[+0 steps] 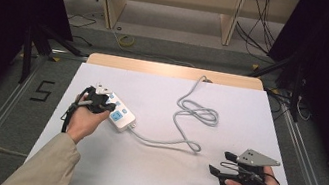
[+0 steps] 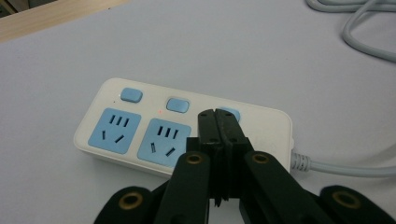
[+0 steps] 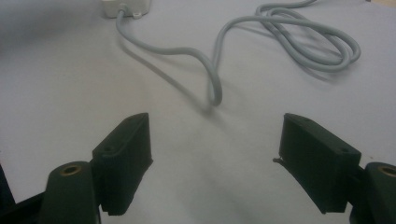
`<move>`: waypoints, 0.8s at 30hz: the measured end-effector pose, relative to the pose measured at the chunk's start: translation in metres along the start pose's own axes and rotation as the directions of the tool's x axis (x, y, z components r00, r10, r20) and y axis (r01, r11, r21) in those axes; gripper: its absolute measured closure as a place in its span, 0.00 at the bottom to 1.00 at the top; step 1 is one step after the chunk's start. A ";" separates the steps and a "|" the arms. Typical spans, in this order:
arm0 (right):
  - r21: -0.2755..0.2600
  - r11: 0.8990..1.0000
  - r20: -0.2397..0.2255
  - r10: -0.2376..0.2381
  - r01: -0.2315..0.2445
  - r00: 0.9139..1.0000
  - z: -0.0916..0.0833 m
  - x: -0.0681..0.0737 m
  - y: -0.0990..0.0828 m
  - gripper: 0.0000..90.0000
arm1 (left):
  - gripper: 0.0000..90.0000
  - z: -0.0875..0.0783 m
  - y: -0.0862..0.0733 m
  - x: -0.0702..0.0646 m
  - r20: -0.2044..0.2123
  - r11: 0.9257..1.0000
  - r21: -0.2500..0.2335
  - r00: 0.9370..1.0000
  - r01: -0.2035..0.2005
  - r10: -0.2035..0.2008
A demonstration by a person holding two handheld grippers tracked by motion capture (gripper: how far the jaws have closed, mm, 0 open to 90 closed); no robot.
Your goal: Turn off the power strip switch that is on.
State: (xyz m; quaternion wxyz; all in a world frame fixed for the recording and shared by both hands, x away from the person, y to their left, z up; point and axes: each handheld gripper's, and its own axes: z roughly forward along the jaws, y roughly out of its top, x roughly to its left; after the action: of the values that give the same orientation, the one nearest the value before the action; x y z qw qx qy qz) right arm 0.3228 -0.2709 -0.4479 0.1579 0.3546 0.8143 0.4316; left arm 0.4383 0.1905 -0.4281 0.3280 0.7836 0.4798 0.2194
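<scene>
1. Strip [image 1: 118, 113] lay on the left half of the white table [image 1: 149, 171], flat, sockets up, its grey cord [image 1: 188, 122] running off to the right in loose loops.
2. Left gripper [image 2: 218, 117] had its jaws pinched fully together, nothing between them, tips poised right at the third blue switch [image 2: 231, 113] — touching or just above it, I couldn't tell which.
3. Right gripper [image 3: 215, 154] sat well apart near the table's right front edge, jaws spread wide, empty, pointed toward the cord.
4. Risk one: the closed tips were narrow, and the switch small. An off-centre push could have slid off it onto the white casing and done nothing.
5. Risk two: the strip was light and nothing pinned it. A slanted push would likely have shoved or tipped it across the table rather than clicking the switch, since the right gripper wasn't bracing it.
6. Risk three: the middle switch [image 2: 178, 104] sat just beside the target, so a drift sideways might have pressed the wrong one.
7. Containers: none on the table. The two visible sockets [image 2: 114, 129] were empty, no plug in either.
</scene>
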 end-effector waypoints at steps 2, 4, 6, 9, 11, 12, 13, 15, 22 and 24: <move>0.002 1.000 0.002 -0.001 0.001 1.000 0.000 -0.001 0.000 0.28 | 1.00 0.001 0.002 0.000 0.000 1.000 -0.004 1.000 0.009 -0.009; 0.003 1.000 0.003 -0.001 0.001 1.000 0.000 -0.001 0.000 0.28 | 1.00 0.001 0.005 0.001 0.001 1.000 -0.003 1.000 0.010 -0.010; 0.003 1.000 0.001 -0.002 0.002 1.000 0.000 -0.001 0.000 0.28 | 1.00 0.002 0.007 0.001 -0.002 1.000 -0.005 1.000 0.012 -0.012; 0.004 1.000 0.002 -0.002 0.002 1.000 0.000 -0.001 -0.001 0.28 | 1.00 0.004 0.009 0.002 0.005 1.000 0.003 1.000 0.013 -0.013; 0.003 1.000 0.005 0.000 0.000 1.000 -0.001 -0.001 -0.001 0.28 | 1.00 0.005 0.011 0.003 0.004 1.000 0.004 1.000 0.017 -0.017; 0.003 1.000 0.005 0.000 0.000 1.000 -0.001 -0.001 -0.001 0.28 | 1.00 0.006 0.011 0.003 0.004 1.000 0.001 1.000 0.022 -0.022; 0.001 1.000 0.004 0.001 -0.001 1.000 -0.001 -0.002 -0.001 0.28 | 1.00 0.006 0.012 0.003 0.005 1.000 0.005 1.000 0.018 -0.018; 0.002 1.000 0.004 0.004 -0.004 1.000 -0.001 -0.002 -0.001 0.28 | 1.00 0.007 0.013 0.003 0.001 1.000 0.008 1.000 0.021 -0.021; 0.003 1.000 0.001 0.006 -0.006 1.000 0.000 -0.001 -0.001 0.28 | 1.00 0.010 0.021 0.005 -0.014 1.000 0.012 1.000 0.014 -0.014; 0.002 1.000 0.001 0.007 -0.007 1.000 0.000 -0.002 -0.001 0.28 | 1.00 0.012 0.022 0.006 -0.013 1.000 0.014 1.000 0.017 -0.017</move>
State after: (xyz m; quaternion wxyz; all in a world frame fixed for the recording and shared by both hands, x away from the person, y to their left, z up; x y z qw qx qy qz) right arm 0.3230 -0.2727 -0.4488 0.1567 0.3578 0.8133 0.4312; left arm 0.4620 0.1850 -0.4198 0.3212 0.7804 0.4901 0.2184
